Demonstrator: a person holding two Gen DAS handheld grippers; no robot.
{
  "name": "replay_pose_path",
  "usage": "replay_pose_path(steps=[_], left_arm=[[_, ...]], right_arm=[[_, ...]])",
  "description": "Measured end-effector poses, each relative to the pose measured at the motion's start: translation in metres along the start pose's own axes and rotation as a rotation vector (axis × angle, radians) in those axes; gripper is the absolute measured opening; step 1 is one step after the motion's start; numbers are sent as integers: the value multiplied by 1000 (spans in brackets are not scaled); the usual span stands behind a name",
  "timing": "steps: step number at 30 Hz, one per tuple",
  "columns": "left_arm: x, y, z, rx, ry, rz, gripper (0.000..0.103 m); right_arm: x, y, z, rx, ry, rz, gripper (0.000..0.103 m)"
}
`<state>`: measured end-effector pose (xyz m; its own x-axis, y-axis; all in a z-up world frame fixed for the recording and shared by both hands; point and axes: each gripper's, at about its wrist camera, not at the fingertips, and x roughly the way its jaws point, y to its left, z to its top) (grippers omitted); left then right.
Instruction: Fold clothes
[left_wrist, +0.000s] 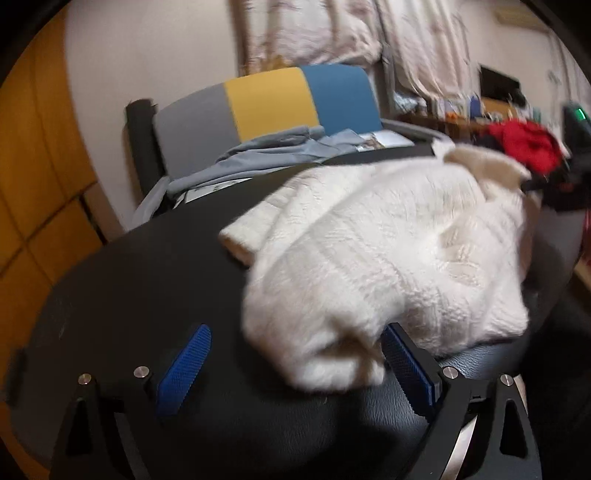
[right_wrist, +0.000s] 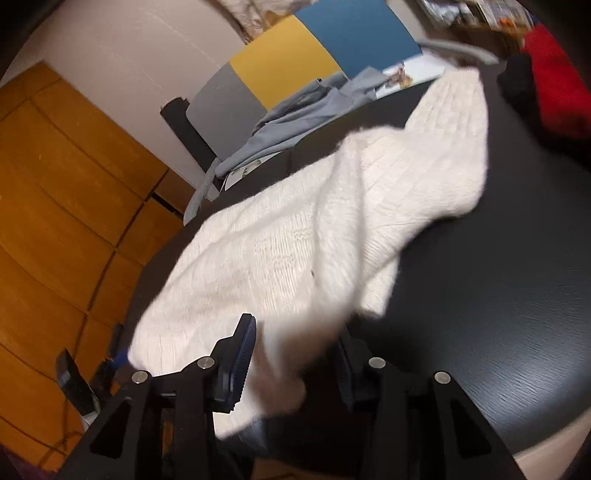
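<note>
A fluffy white knit sweater (left_wrist: 388, 251) lies bunched on a black table (left_wrist: 147, 280). My left gripper (left_wrist: 295, 365) is open with wide-spread blue pads; a rolled corner of the sweater sits between them, against the right pad (left_wrist: 406, 365). In the right wrist view the same sweater (right_wrist: 295, 236) stretches across the table (right_wrist: 498, 295). My right gripper (right_wrist: 295, 365) has its jaws apart with a fold of the sweater's near edge lying between them; the frame is blurred and the cloth hangs loose there.
A chair with grey, yellow and blue panels (left_wrist: 266, 103) stands behind the table with grey-blue clothes (left_wrist: 266, 151) draped on it. A red garment (left_wrist: 524, 144) lies at the table's far right. Wooden cabinets (right_wrist: 55, 221) stand to the left.
</note>
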<state>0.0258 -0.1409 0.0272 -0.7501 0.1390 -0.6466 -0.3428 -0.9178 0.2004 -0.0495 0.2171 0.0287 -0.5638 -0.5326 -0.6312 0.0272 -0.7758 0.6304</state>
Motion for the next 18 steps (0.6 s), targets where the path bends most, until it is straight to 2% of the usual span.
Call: replay_pose_path(steps=[1,3,4,5,6,7,10,13,16,18], left_arm=[[7,-8,4,27,10,-3,95],[19,-20,11,59,25,9,91],[25,-26,14,71,32,19,70],[28,-27,18,56,39,15,58],[29,-19,23,6,47,-9,40],[29,-12,29,-44,55,-33,32],[10,18,48,-168,0,-58,28],[-28,37,76,-171,-130,-18,23],[-64,50,108,-174,-254,-2,22],[-88,57,127,-193,-331,4,18]], right_arm=[[8,-2,2,27,16,26,42],[21,-8,4,86,41,98,21],[26,-12,6,126,50,142,16],[31,-16,8,166,59,186,6],[32,-17,11,184,56,219,6],[28,-14,15,174,45,234,6],[2,11,33,52,-19,230,6],[-37,41,55,-61,-125,220,6],[-77,76,76,-173,-248,178,6],[-99,103,85,-248,-318,185,6]])
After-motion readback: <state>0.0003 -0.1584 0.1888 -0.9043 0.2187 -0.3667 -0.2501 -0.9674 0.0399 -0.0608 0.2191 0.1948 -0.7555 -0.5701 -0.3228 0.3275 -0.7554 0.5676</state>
